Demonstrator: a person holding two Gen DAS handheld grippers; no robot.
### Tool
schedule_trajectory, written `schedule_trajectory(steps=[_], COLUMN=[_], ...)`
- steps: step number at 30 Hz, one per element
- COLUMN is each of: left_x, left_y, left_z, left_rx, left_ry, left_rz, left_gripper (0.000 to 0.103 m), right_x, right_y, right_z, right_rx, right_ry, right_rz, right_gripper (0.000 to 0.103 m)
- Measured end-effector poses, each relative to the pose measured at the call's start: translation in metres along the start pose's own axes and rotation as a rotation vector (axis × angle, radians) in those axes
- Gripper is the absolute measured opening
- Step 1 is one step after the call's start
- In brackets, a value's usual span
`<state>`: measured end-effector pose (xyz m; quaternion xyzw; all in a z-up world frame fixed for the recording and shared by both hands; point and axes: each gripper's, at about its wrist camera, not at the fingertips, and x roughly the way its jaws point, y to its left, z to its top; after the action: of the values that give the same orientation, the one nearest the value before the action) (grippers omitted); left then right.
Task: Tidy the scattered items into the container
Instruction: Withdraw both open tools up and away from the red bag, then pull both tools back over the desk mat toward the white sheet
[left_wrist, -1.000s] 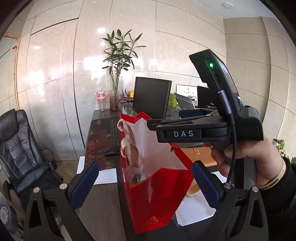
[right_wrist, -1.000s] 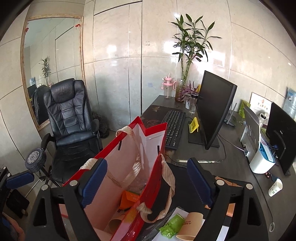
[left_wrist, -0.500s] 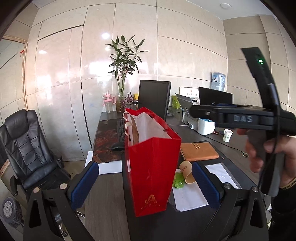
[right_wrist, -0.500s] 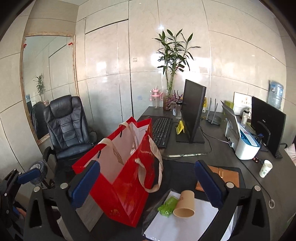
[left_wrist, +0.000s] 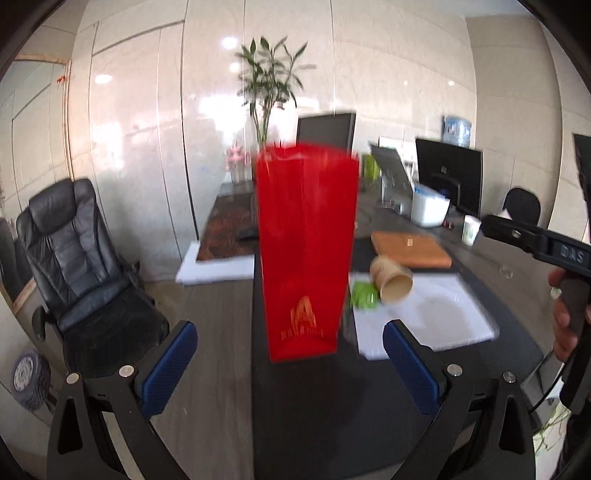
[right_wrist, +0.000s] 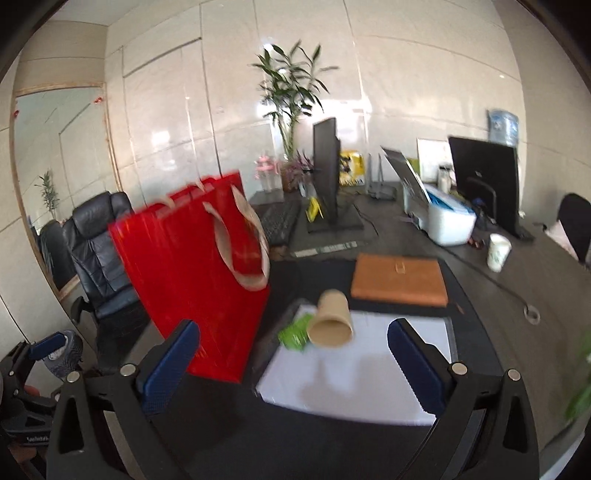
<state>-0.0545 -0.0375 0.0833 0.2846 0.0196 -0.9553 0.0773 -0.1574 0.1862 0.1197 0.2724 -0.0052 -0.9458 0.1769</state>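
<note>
While both of your grippers hang short of the desk with nothing in them, use the moment to line up the next pick. Your right gripper (right_wrist: 293, 349) has just been opening, its jaws now stand spread wide, and nothing sits between them; your left gripper (left_wrist: 290, 352) is likewise spread and empty, aimed at the narrow side of the red bag (left_wrist: 306, 251). Nearest your right fingers lies the white sheet (right_wrist: 369, 373) on the dark mat, and on its far left corner the brown paper cup (right_wrist: 330, 321) rests on its side, mouth toward you, with the green wrapper (right_wrist: 295, 332) touching or just beside it on the left. I judge the cup to be the sensible next item: bring the right jaws down around its body rather than its rim, since thin paper will likely crush or skid if you pinch the lip. Close gently and lift before you swing left. Beside these two items the bag stands upright, handles drooping over its side, so a nudge could tip it; consider steadying its edge with the left gripper while the right drops the cup in from above. Farther back, the orange notebook (right_wrist: 399, 282) lies flat, well apart from the white cup (right_wrist: 498, 251) near the printer (right_wrist: 447, 221).
</note>
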Motion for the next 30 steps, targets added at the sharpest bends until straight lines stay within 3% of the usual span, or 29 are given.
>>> schedule_trajectory(steps=[4,13,17,30], left_x=[0.019,0.037,0.041,0.042], left_y=[-0.018,-0.063,-0.079,-0.087], left_z=[-0.040,-0.098,-0.110,-0.116], left_rx=[0.015,0.008,0.003,0.009], left_ry=[0.070,0.151,0.187,0.205], left_rz=[0.016,-0.102,-0.140,-0.151], left_gripper=[0.103,0.103,0.103,0.103], right_x=[0.003,0.015,0.016,0.017], right_y=[-0.017,-0.045,-0.048,-0.060], right_z=[-0.058,-0.133,-0.147,-0.154], right_rx=[0.006,0.075,0.071,0.100], right_ry=[0.063,0.200,0.243,0.258], right_rz=[-0.033,0.019,0.034,0.026], right_gripper=[0.103,0.103,0.103,0.103])
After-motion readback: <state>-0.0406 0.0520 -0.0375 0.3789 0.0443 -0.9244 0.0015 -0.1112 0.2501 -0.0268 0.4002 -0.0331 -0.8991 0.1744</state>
